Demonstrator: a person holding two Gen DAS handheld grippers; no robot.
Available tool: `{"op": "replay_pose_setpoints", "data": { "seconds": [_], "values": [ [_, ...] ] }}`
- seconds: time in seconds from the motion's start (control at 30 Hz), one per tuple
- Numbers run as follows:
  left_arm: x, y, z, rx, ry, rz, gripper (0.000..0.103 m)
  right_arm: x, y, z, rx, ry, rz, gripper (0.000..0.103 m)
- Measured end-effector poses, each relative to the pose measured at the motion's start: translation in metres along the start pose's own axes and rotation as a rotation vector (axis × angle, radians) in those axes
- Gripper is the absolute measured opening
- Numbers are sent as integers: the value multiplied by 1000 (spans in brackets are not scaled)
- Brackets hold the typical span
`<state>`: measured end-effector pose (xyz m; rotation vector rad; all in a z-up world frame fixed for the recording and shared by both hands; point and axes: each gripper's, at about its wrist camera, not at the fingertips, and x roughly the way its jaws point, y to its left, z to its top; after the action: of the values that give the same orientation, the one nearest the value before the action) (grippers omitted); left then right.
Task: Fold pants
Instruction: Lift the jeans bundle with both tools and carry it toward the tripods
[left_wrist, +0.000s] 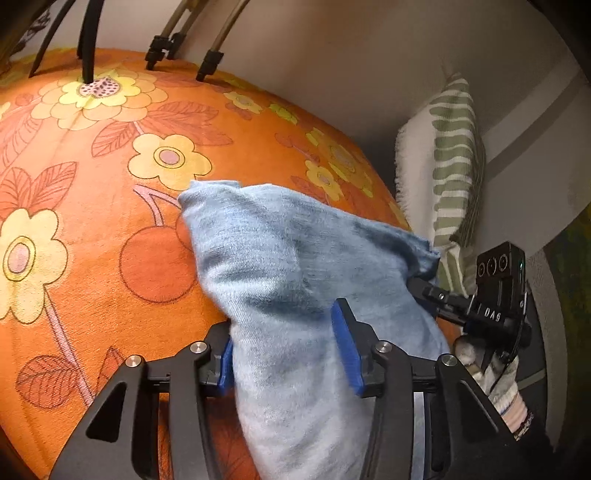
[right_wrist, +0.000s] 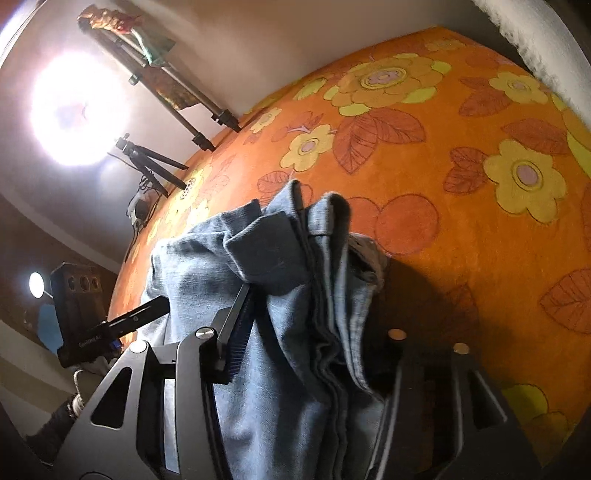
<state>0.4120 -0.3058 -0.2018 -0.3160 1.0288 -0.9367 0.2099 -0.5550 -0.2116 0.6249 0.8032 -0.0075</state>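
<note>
The left gripper has its jaws partly closed, clamping a bunched fold of the pants. The right gripper likewise pinches gathered denim, jaws about half open. The pants hang lifted over the orange floral bedspread, a striped pillow far right.
</note>
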Motion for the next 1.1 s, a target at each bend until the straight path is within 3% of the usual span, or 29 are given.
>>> {"op": "replay_pose_setpoints", "data": {
  "seconds": [0.07,0.27,0.43,0.7,0.93,1.1],
  "values": [
    [1,-2,0,20,-11,5,45,1,3,-1,-9,-4,-9,48],
    [-8,-20,-5,105,-62,48,20,-9,18,-7,-38,-35,-47,21],
    [-29,-40,-9,170,-127,72,13,-26,43,-11,-81,-85,-79,18],
    [-70,-63,-2,208,-213,55,13,-64,95,-11,-183,-190,-91,17],
    [-100,-74,13,242,-298,32,12,-91,120,0,-198,-281,-53,17],
    [-99,-72,35,242,-309,39,12,-87,128,18,-189,-307,-48,17]
  ]
}}
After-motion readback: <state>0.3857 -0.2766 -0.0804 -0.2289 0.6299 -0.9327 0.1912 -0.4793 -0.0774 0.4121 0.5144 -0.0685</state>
